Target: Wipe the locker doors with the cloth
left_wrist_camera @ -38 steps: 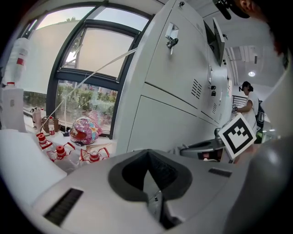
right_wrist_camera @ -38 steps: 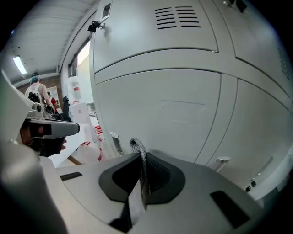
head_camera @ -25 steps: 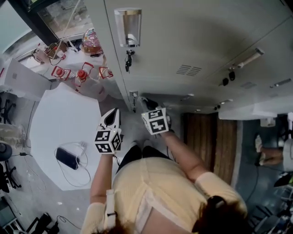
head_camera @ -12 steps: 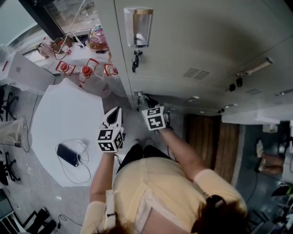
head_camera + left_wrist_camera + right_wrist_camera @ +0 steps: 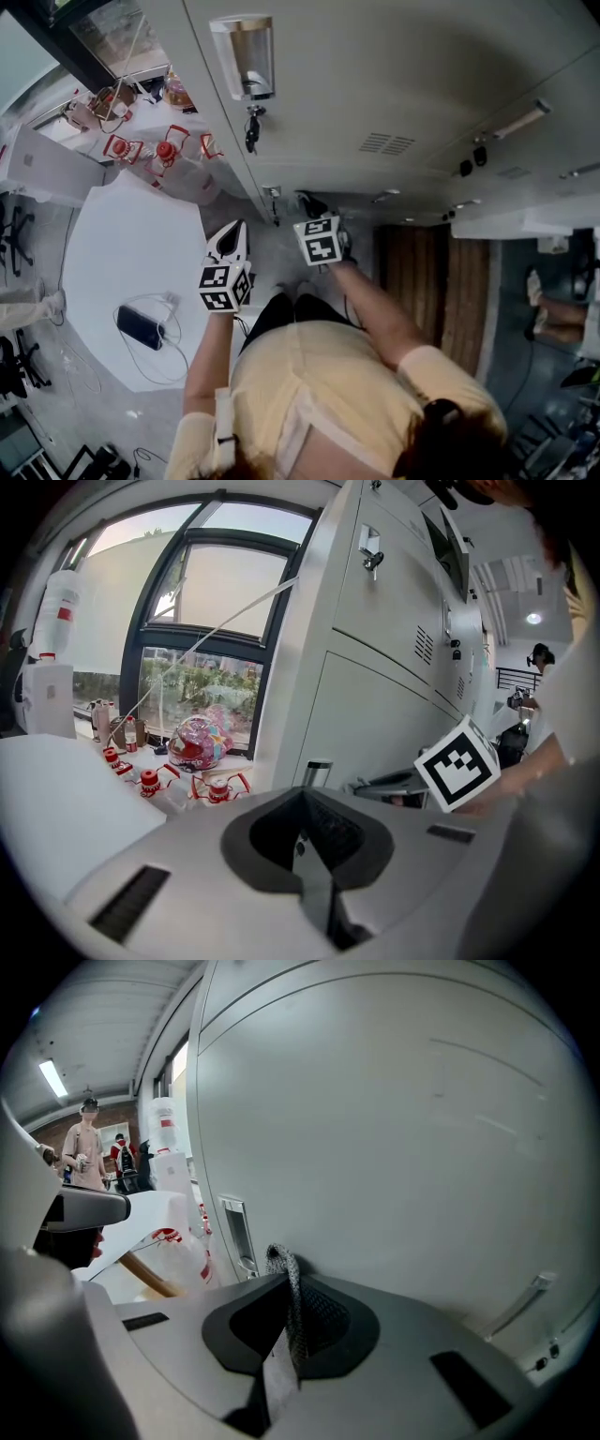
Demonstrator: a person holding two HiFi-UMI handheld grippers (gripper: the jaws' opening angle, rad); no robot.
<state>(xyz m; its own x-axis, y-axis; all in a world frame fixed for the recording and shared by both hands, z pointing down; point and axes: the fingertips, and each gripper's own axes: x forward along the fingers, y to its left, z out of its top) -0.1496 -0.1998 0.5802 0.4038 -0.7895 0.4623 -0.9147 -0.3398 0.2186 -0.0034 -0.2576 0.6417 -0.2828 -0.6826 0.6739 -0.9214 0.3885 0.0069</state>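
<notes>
Right gripper (image 5: 281,1283): jaws pressed together on the cloth (image 5: 278,1258), with no gap visible beside the fabric; in the head view (image 5: 312,211), held low at the lockers, tips toward the doors.
Cloth: grey woven strip pinched in the seam between the right jaws; long axis along the jaws, from deep in the mouth out to the tips; bunched end just past the tips, pointing at the locker door (image 5: 403,1119) and seemingly touching its face.
Cloth's place on the door: low on a pale grey panel, just beside a recessed handle (image 5: 238,1232) on the side nearer the window.
Left gripper (image 5: 302,797): jaws fully closed, nothing between them; in the head view (image 5: 231,238), held beside the right one but clear of the lockers, near the edge of the white table (image 5: 112,244).
Lockers (image 5: 394,84): grey doors with vent slots; key (image 5: 250,129) hanging from one lock under a clear holder (image 5: 243,52).
Table: dark phone (image 5: 139,325) with a white cable lying on it.
Window side: red-capped bottles (image 5: 166,152) and a colourful helmet (image 5: 197,742) on the sill.
Background: two people (image 5: 84,1152) standing far off in the right gripper view.
</notes>
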